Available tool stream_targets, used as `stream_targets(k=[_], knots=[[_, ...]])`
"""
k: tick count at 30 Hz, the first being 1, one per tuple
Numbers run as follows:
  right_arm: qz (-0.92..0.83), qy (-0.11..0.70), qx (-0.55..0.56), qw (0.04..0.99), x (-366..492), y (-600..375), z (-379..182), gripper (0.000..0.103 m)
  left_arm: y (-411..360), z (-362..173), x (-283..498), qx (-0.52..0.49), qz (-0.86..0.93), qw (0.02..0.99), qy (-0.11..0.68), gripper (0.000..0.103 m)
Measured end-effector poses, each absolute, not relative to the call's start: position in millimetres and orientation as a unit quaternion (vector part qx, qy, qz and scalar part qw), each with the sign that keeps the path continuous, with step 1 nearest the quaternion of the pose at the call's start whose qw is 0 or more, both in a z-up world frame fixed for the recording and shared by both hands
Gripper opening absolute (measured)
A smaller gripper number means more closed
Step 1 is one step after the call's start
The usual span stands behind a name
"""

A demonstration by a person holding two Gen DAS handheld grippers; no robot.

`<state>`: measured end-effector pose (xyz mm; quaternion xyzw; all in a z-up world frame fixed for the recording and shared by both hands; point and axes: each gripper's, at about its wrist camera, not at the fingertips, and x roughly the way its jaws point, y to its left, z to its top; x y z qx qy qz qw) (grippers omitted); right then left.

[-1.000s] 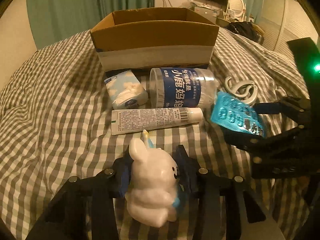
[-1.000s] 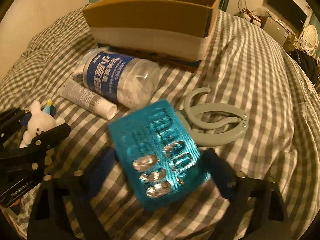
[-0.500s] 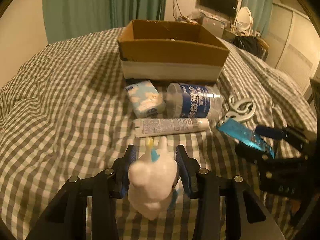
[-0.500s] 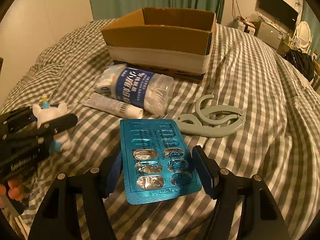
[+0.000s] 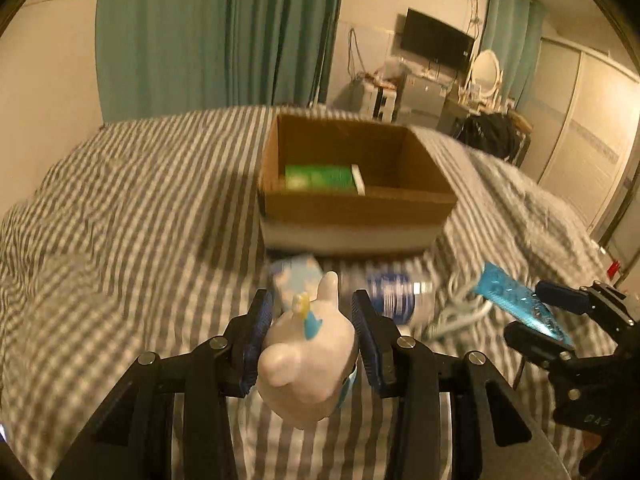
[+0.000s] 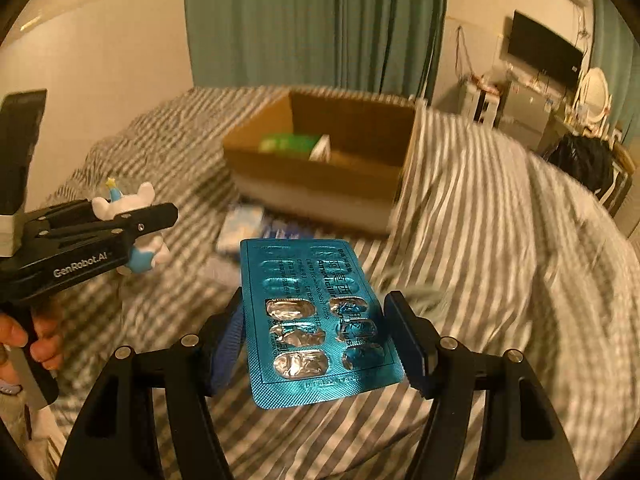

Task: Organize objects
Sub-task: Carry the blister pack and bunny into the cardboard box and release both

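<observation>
Left gripper: the left gripper [image 5: 313, 338] is clamped on a white bunny figurine [image 5: 310, 360], held in the air over the near part of the bed [image 5: 120, 216], short of the cardboard box [image 5: 352, 184].
Right gripper: the right gripper [image 6: 318, 340] grips a blue blister pack [image 6: 316, 320] by its long edges; the pack is lifted clear of the bedding and tilts up toward the box.
Box: it sits toward the far side of the bed, open at the top. A green packet [image 5: 318, 177] already lies inside along its left wall, with something white just beside it that is too blurred to name.
Done so far: judging by the contents, at least one item is already stowed, and two more are picked up and on the way.
Still on the bed: a pale blue printed packet [image 5: 294, 274] and a clear bottle with a blue label [image 5: 394, 294] lie just in front of the box's near wall; a pale grey hook-shaped clip [image 5: 460, 312] lies to the right of the bottle. All are blurred.
Left to do: both held items need to go over the box's near rim and be let go, then the three loose ones follow. My estimate is that the task is under halfway.
</observation>
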<state>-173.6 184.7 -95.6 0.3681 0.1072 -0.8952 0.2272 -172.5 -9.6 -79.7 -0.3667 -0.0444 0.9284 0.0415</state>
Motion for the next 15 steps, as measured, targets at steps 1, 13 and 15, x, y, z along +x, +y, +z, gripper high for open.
stream_targets(k=[1, 13, 15], knots=[[-0.898, 0.105, 0.362, 0.228, -176, 185, -88, 0.067, -11, -73, -180, -0.361, 0.931, 0.042, -0.042, 0.042], [-0.921, 0.084, 0.302, 0.233, -258, 162, -21, 0.067, -11, -29, -276, -0.315, 0.947, 0.047, -0.035, 0.042], [-0.923, 0.086, 0.295, 0.233, -273, 155, -16, 0.067, -10, -26, -297, -0.309, 0.949, 0.050, -0.033, 0.042]])
